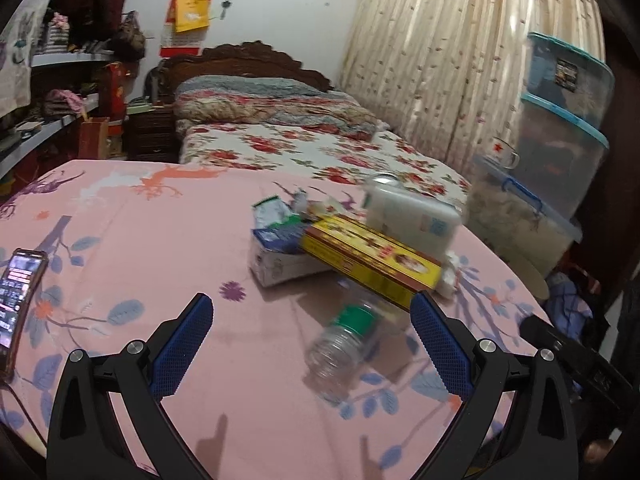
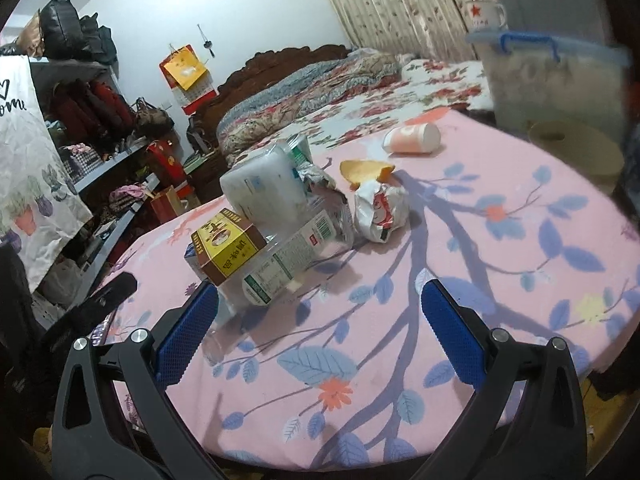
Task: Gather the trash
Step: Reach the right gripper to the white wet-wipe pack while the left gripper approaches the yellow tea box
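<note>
Both claws spread wide, holding nothing. Left gripper (image 1: 311,322) hovers over clear plastic bottle (image 1: 344,346) with green cap, lying between its fingers. Just beyond: yellow box (image 1: 372,264) leaning on a white carton (image 1: 276,252), white tissue pack (image 1: 412,216) behind. Right gripper (image 2: 319,312) faces same heap; crumpled wrapper (image 2: 380,212), orange peel (image 2: 366,170) and tipped paper cup (image 2: 412,138) farther off. Phone (image 1: 18,300) far left. Pink floral tablecloth (image 2: 500,280); bed (image 1: 304,144), curtain (image 1: 440,52) behind.
</note>
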Tool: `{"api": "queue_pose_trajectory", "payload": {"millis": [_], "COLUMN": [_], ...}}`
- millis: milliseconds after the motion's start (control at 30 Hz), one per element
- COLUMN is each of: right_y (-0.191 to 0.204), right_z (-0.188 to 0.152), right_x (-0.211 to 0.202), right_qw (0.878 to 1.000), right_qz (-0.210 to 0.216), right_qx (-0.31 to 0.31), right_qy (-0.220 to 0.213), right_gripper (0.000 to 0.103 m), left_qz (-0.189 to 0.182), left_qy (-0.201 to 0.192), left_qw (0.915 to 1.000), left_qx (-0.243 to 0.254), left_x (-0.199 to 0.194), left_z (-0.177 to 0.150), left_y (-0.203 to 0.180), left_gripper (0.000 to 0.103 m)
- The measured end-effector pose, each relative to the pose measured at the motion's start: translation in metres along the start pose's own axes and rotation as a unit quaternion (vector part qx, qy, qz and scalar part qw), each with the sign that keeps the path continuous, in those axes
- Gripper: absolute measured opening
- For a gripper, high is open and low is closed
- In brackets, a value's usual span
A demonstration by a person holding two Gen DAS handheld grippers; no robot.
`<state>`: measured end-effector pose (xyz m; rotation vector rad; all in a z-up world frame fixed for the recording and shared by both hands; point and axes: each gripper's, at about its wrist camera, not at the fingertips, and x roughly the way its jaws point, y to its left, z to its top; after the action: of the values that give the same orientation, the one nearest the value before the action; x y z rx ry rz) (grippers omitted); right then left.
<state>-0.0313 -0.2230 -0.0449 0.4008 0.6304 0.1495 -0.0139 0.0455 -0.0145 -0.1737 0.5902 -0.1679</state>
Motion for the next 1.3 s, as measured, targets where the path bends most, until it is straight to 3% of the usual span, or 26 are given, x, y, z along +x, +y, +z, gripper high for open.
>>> {"api": "queue_pose_trajectory", "payload": {"millis": [267,333,400,467,500,667,833,967,1033,1067,1167,1233,1300], "right_y": [0.013,0.015,0.018,0.021,0.022,0.021,0.018,0.026,0.033,0.044,0.087,0.099,0.096], "right_z": [0.004,0.005,0.006,0.006,0.007,0.019,0.039,0.044,0.041,0.035,0.013,0.006,0.008], "right_x": [0.008,0.007,0.010,0.014,0.017,0.032,0.066,0.090,0.095,0.097,0.091,0.086,0.082], "right_qw": [0.999,0.999,0.998,0.997,0.996,0.994,0.993,0.991,0.989,0.984,0.965,0.958,0.961], "right_qz": [0.013,0.017,0.031,0.045,0.052,0.060,0.056,0.055,0.083,0.120,0.170,0.183,0.175], "right_qx": [-0.038,-0.046,-0.059,-0.067,-0.072,-0.087,-0.093,-0.109,-0.098,-0.100,-0.173,-0.198,-0.195], "right_qy": [-0.001,-0.006,0.001,0.014,0.021,0.025,0.036,0.048,0.068,0.085,0.099,0.097,0.088], "right_gripper": [0.099,0.089,0.068,0.049,0.045,0.041,0.041,0.040,0.040,0.040,0.040,0.040,0.040], "left_qz": [0.047,0.048,0.039,0.014,0.003,-0.063,-0.093,-0.094,-0.092,-0.090,-0.080,-0.071,-0.073], "left_qy": [0.002,0.012,0.019,0.032,0.040,0.076,0.087,0.094,0.103,0.108,0.111,0.114,0.119], "left_qw": [0.9988,0.9987,0.9989,0.9994,0.9992,0.9951,0.9919,0.9911,0.9904,0.9900,0.9903,0.9902,0.9889], "left_qx": [-0.014,-0.017,-0.015,-0.007,-0.005,0.005,0.000,-0.004,-0.008,-0.011,-0.024,-0.037,-0.052], "left_x": [0.005,0.007,0.009,0.012,0.014,0.029,0.040,0.043,0.046,0.048,0.051,0.054,0.057], "left_z": [0.020,0.021,0.021,0.020,0.019,0.024,0.036,0.037,0.037,0.036,0.036,0.036,0.036], "left_y": [0.041,0.046,0.046,0.042,0.040,0.021,0.012,0.017,0.023,0.029,0.042,0.051,0.059], "left_gripper": [0.094,0.094,0.093,0.083,0.081,0.076,0.076,0.077,0.077,0.077,0.077,0.078,0.078]}}
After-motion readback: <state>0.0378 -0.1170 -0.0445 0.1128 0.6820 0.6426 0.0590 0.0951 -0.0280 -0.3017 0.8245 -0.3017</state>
